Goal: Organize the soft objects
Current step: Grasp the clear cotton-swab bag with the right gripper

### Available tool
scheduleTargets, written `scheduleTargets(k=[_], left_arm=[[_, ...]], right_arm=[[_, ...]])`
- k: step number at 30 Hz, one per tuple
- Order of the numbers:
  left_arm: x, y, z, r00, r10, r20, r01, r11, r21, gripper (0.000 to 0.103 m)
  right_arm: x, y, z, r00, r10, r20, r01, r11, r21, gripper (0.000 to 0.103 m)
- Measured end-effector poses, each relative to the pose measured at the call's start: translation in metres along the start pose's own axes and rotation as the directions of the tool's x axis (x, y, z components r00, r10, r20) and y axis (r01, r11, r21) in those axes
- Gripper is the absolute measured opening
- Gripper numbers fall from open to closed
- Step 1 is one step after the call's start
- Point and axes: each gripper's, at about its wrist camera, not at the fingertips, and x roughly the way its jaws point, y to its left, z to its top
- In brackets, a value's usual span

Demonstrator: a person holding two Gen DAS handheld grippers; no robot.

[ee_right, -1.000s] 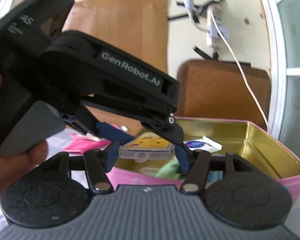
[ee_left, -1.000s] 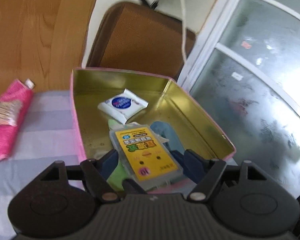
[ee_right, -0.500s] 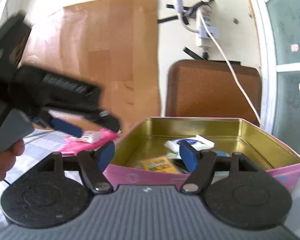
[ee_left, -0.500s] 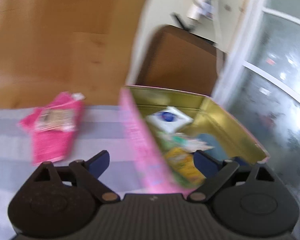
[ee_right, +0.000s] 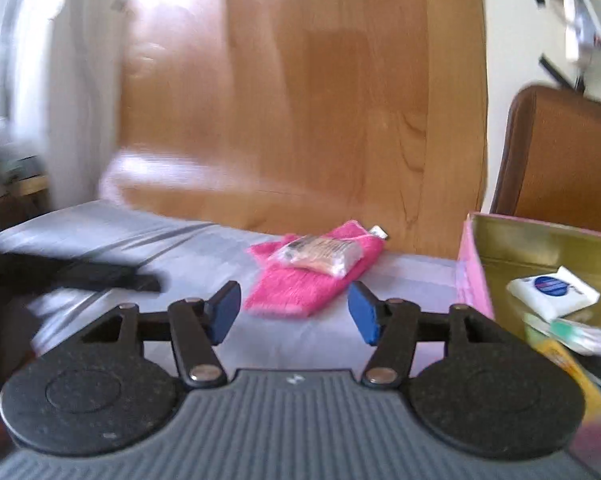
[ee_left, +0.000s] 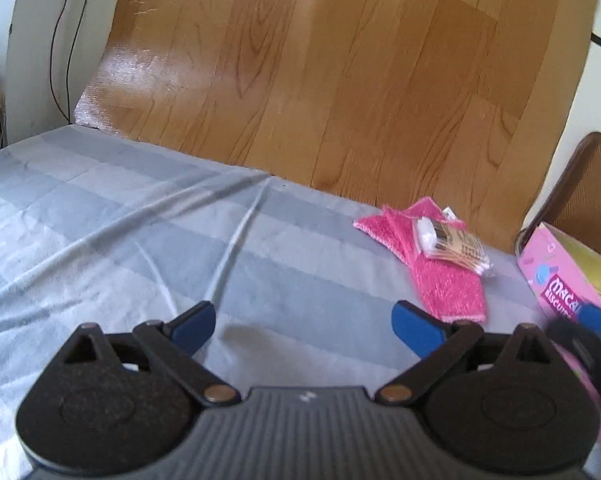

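Over in the pink biscuit tin (ee_right: pixel 474 276) at the right edge of the bed there's already a small haul: a white tissue pack (ee_right: pixel 553 290), a yellow packet (ee_right: pixel 568 364) and something greenish I can't make out through the blur. So I'd say it's mostly sorted. What's left, by the look of it, is the pink cloth (ee_left: pixel 440 276) lying on the striped sheet (ee_left: pixel 140 240) just beside the tin, with a bag of cotton swabs (ee_left: pixel 452 244) resting on top. Left gripper (ee_left: pixel 304 324) is spread wide and empty. Right gripper (ee_right: pixel 294 312) is spread too, empty, aimed at the cloth.
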Motion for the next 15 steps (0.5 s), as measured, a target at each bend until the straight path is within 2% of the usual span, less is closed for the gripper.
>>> scheduleTargets(k=[4,8,9,10,13,15], left_arm=[[-0.005,0.000,-0.001,0.999,-0.023,0.035,0.023,1.000,-0.008,0.100],[-0.006,0.005,-0.001,0.998,-0.043,0.048,0.043,0.999,-0.009,0.100],[-0.004,0.004,-0.001,0.998,-0.047,0.049,0.047,0.999,-0.008,0.100],[-0.004,0.004,-0.001,0.997,-0.052,0.049,0.052,0.999,-0.004,0.100],[-0.003,0.001,0.000,0.997,-0.060,0.049,0.059,0.998,0.011,0.102],[-0.002,0.001,0.000,0.997,-0.062,0.048,0.062,0.998,0.011,0.102]], right_arm=[[0.068,-0.004,0.025,0.995,-0.067,-0.078,0.075,0.991,0.107,0.079],[0.124,-0.008,0.033,0.977,-0.091,-0.190,0.124,0.978,0.165,0.080],[0.135,-0.009,0.032,0.969,-0.090,-0.230,0.128,0.979,0.158,0.078],[0.142,-0.009,0.029,0.963,-0.087,-0.256,0.127,0.981,0.147,0.071],[0.126,-0.002,0.023,0.971,-0.125,-0.202,0.139,0.989,0.058,0.064],[0.113,-0.003,0.019,0.974,-0.122,-0.189,0.132,0.990,0.043,0.064]])
